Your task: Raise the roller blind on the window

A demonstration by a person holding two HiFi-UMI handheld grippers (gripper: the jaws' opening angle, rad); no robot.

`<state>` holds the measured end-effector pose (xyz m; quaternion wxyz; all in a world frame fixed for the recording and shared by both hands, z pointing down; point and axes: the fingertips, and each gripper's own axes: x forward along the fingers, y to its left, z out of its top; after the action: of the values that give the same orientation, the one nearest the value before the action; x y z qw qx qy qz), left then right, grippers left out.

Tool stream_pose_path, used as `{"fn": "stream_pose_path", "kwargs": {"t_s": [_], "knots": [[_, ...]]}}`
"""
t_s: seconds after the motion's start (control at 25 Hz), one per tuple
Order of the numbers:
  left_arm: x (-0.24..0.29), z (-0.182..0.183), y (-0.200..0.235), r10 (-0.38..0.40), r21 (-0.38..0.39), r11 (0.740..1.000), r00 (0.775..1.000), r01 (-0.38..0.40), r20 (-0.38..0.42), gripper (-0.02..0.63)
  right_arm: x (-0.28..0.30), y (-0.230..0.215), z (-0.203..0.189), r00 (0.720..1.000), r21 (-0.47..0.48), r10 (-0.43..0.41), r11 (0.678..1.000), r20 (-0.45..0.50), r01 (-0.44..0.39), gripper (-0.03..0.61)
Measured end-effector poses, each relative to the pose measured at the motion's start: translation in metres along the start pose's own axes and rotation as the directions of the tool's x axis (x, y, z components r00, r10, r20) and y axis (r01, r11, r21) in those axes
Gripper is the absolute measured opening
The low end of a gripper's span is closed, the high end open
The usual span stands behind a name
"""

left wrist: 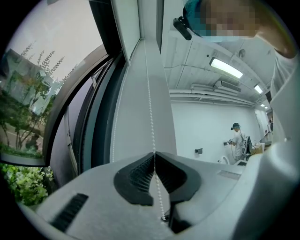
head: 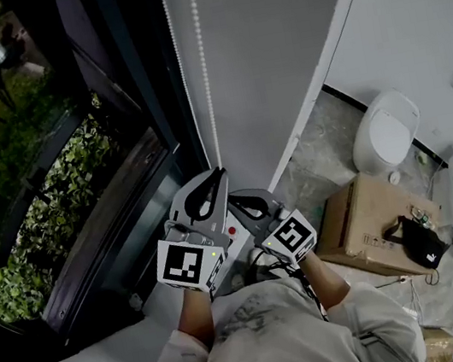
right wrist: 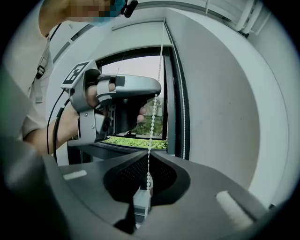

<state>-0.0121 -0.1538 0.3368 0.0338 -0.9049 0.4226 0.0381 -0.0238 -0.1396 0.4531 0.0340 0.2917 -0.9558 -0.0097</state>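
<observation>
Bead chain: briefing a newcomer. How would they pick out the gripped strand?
Find the dark window frame; just right of it hang a loose strand and the bead chain. The chain is the right-hand one, running into the shut jaws of the left gripper and right gripper.

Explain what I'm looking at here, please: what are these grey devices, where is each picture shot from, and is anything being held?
There is no robot here: a person holds a two-jaw gripper in each hand. The head view comes from a camera on the person's head, looking steeply down at both tools beside the window. The other two views come from a camera riding on each gripper, looking along its jaws. The left gripper is shut on the white bead chain that hangs by the window frame. The right gripper is shut on the same chain, below the left one. On the floor to the person's right are a cardboard box and a white toilet, which have nothing to do with the chain.
</observation>
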Motion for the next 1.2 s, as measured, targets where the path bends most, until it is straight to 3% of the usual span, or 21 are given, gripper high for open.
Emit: {"fn": "stream_pose_path", "kwargs": {"t_s": [0.32, 1.2], "knots": [[-0.006, -0.039, 0.001, 0.006, -0.059, 0.998, 0.998, -0.010, -0.067, 0.017, 0.002, 0.004, -0.038, 0.997, 0.027, 0.004, 1.000, -0.078, -0.002, 0.014], [-0.019, -0.101, -0.006, -0.006, -0.103, 0.995, 0.980, -0.014, -0.196, 0.017, -0.004, 0.013, -0.103, 0.979, 0.078, 0.022, 0.997, -0.205, -0.006, 0.014]]}}
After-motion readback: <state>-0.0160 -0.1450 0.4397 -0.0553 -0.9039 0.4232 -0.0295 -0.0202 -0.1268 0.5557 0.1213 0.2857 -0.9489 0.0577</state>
